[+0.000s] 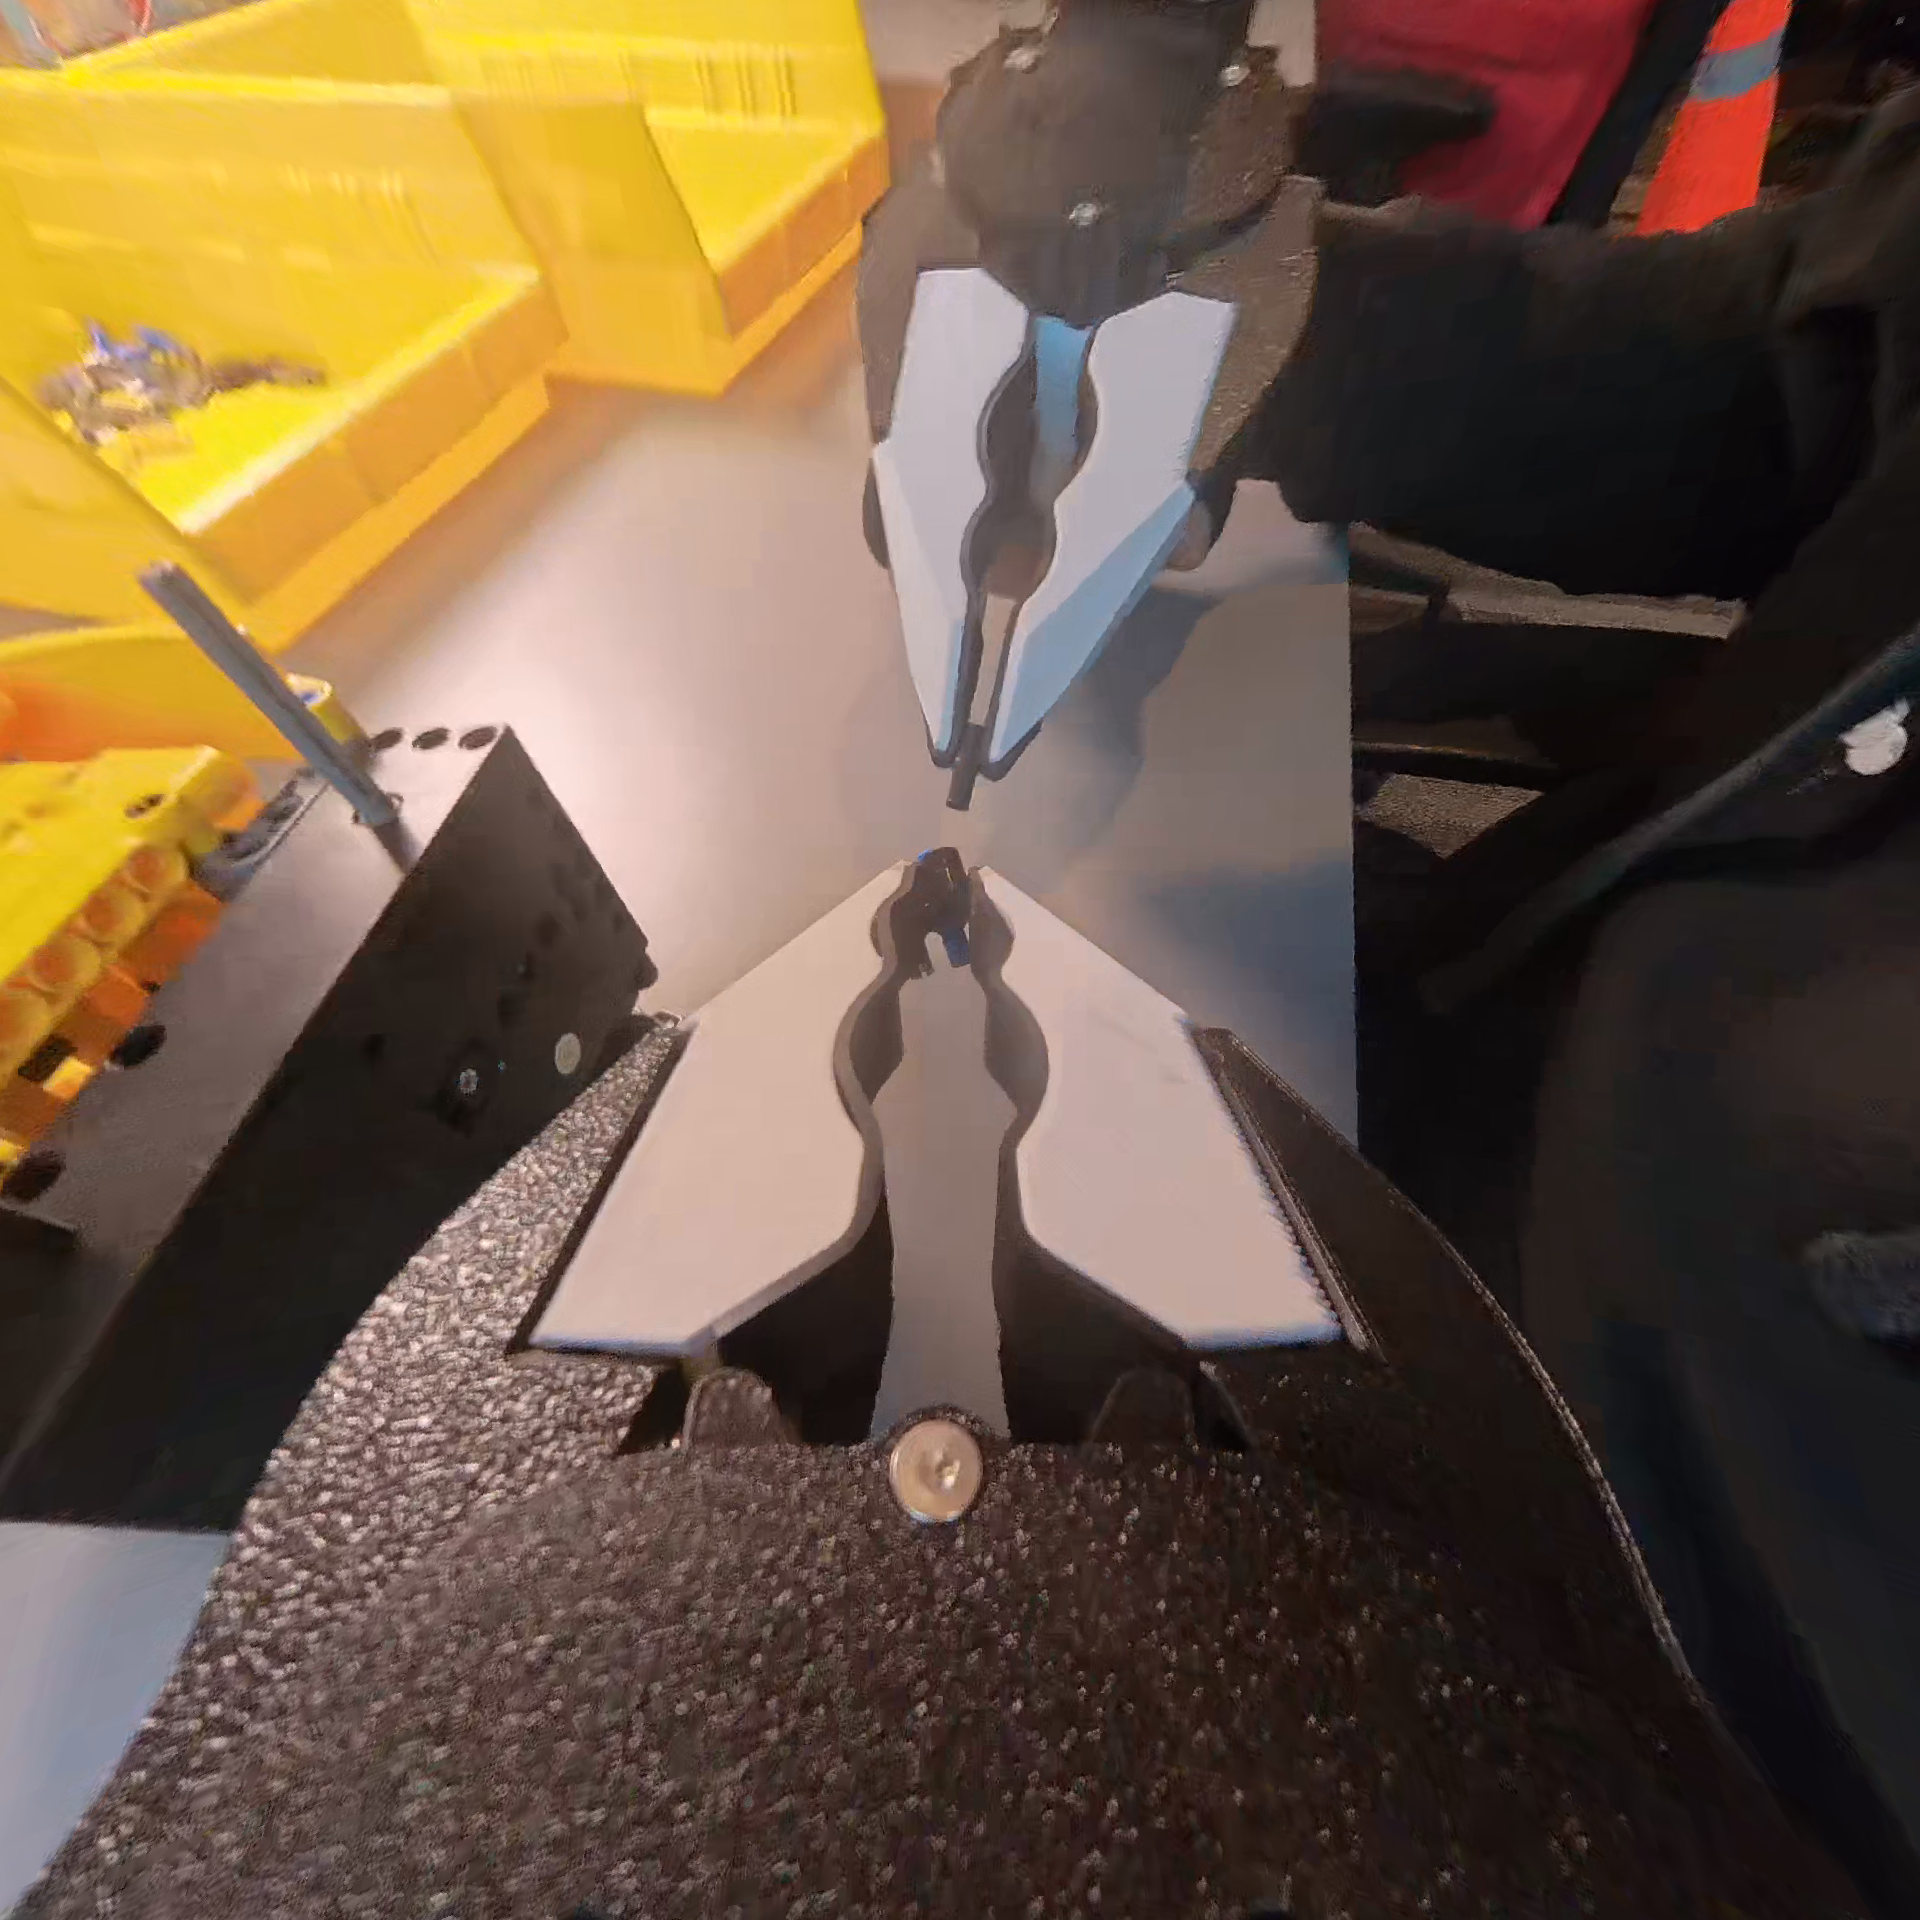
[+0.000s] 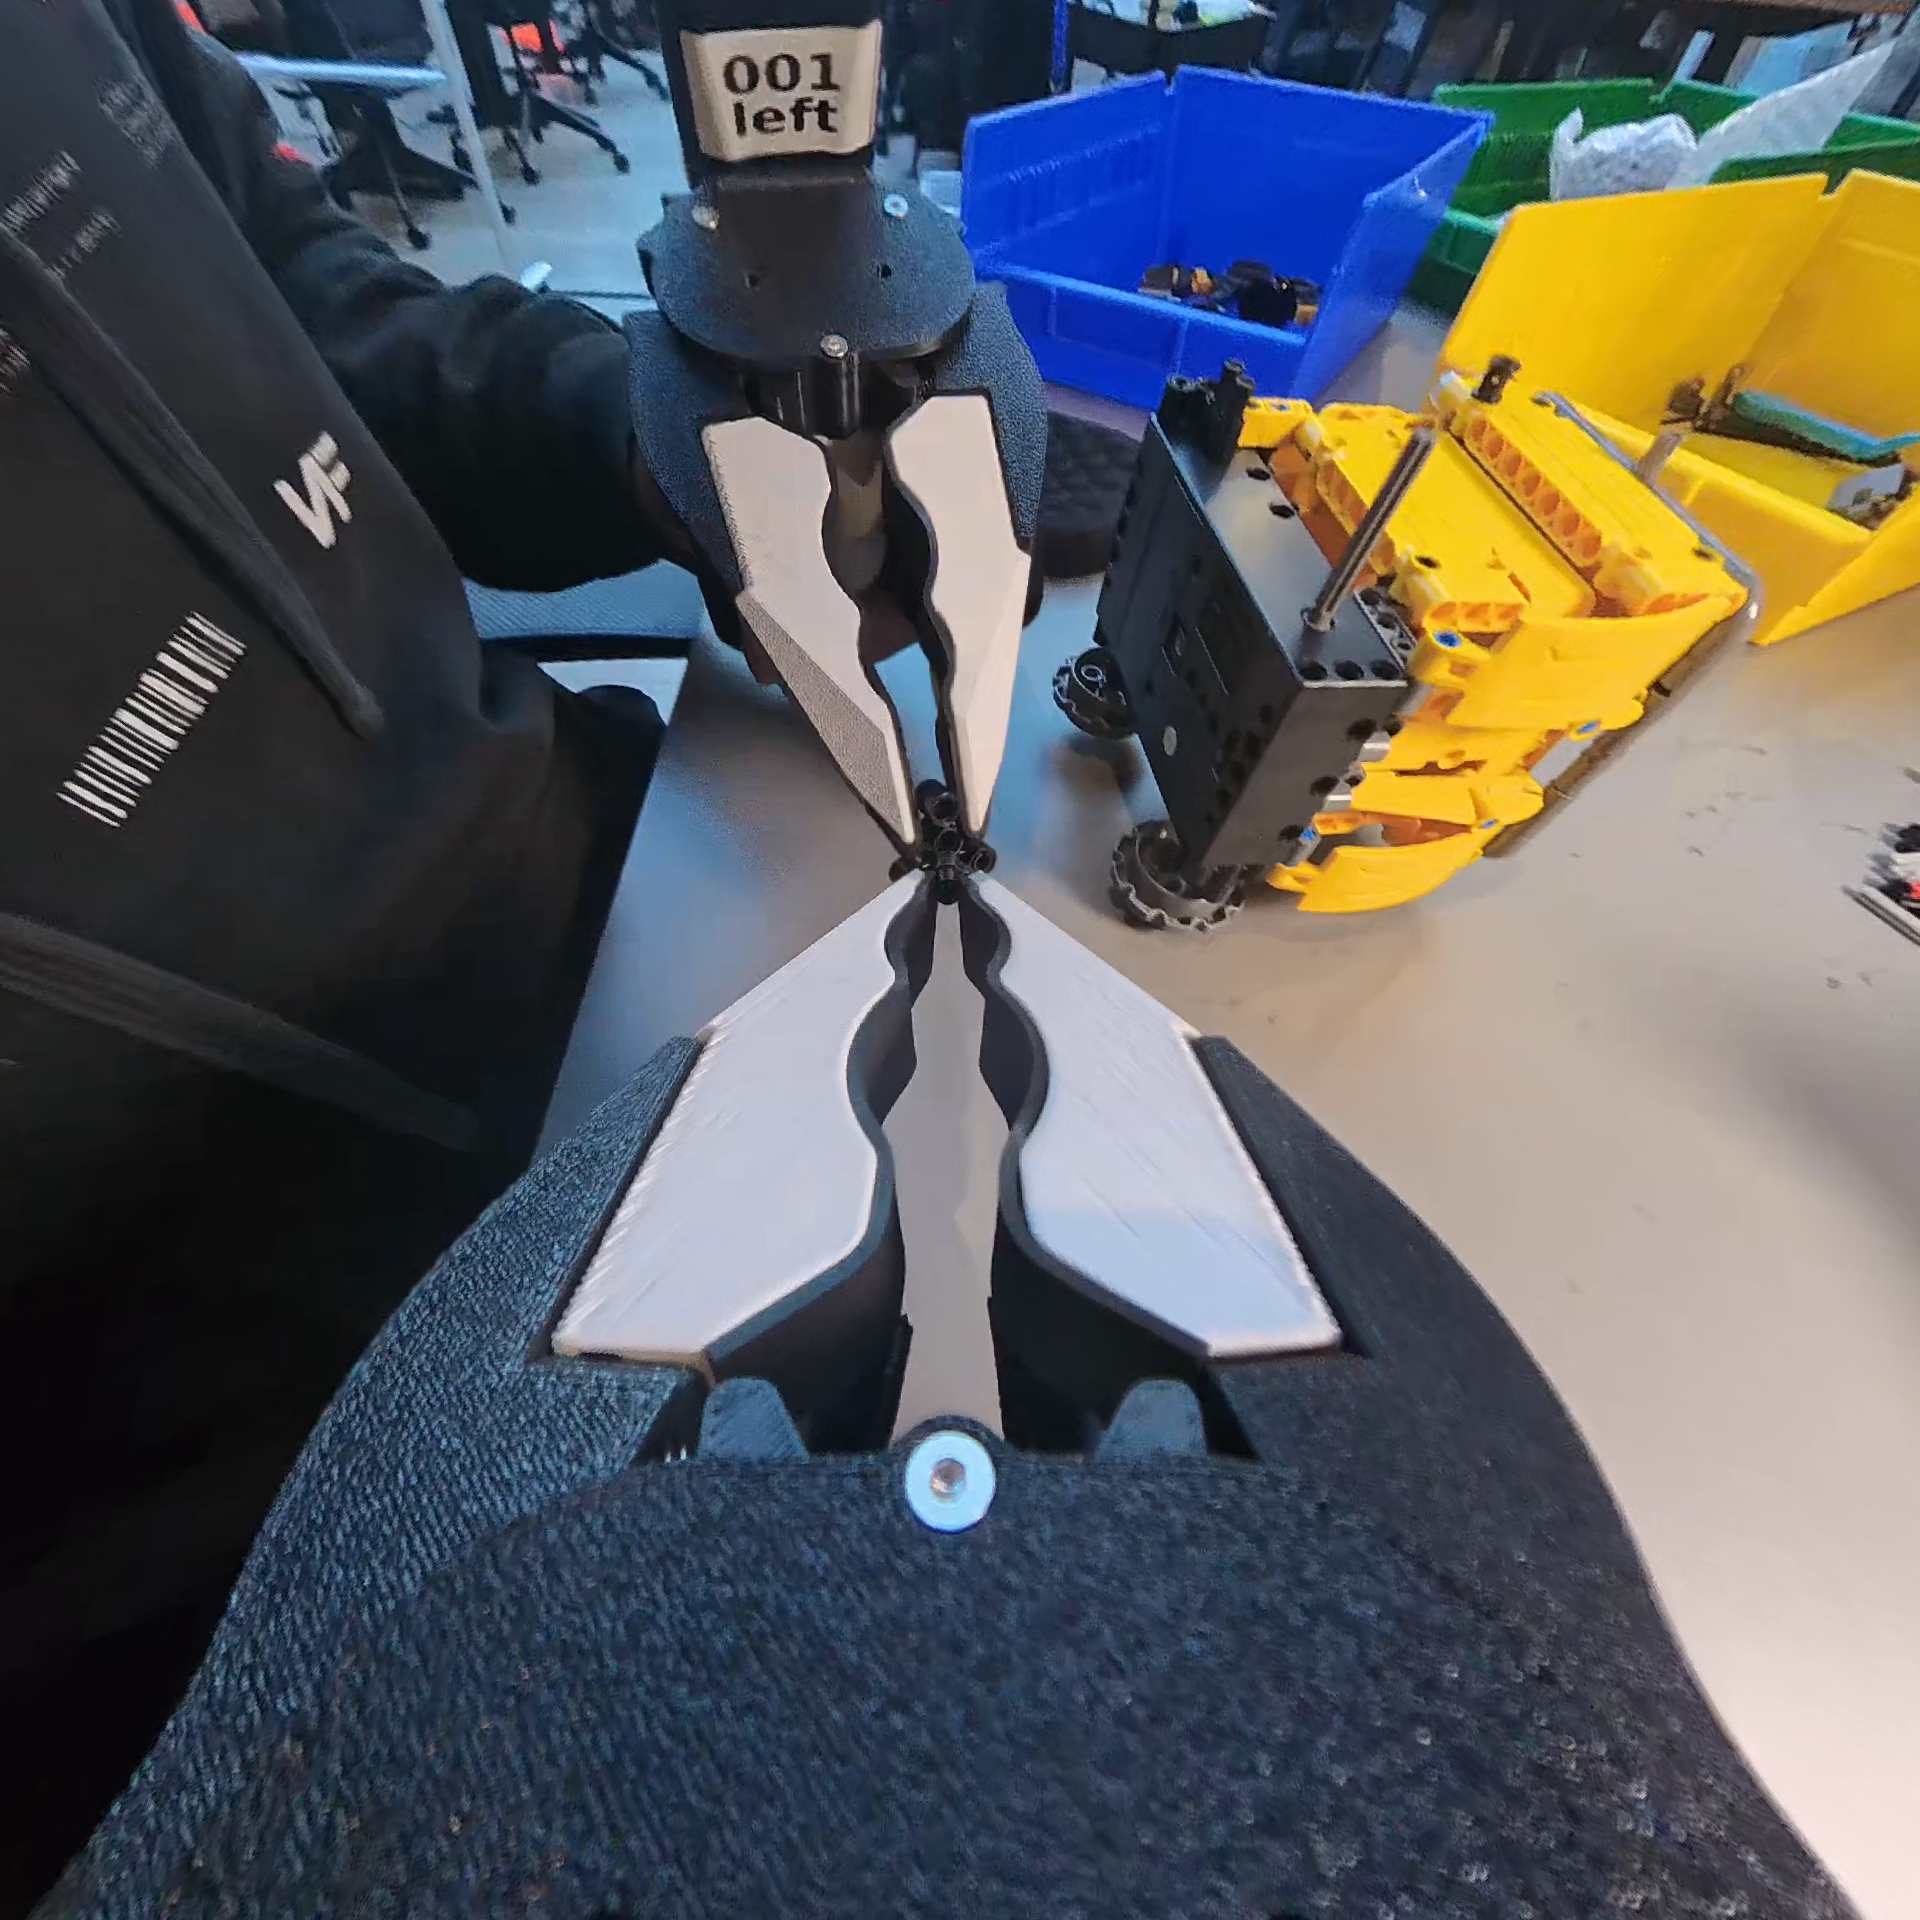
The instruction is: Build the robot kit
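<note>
Left tongs point(image 1: 943, 883) pinching a small black-and-blue piece point(image 1: 940, 902), tip-to-tip near right tongs point(image 1: 966, 753) gripping a black pin point(image 1: 961, 774).

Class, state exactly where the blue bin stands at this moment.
The blue bin shows only in the right wrist view, at upper right on the grey table, behind the black and yellow brick model and left of the yellow bins.

Small black part point(image 1: 940, 902) pinched in the left tongs point(image 1: 943, 883) is too tiny to identify.
</note>
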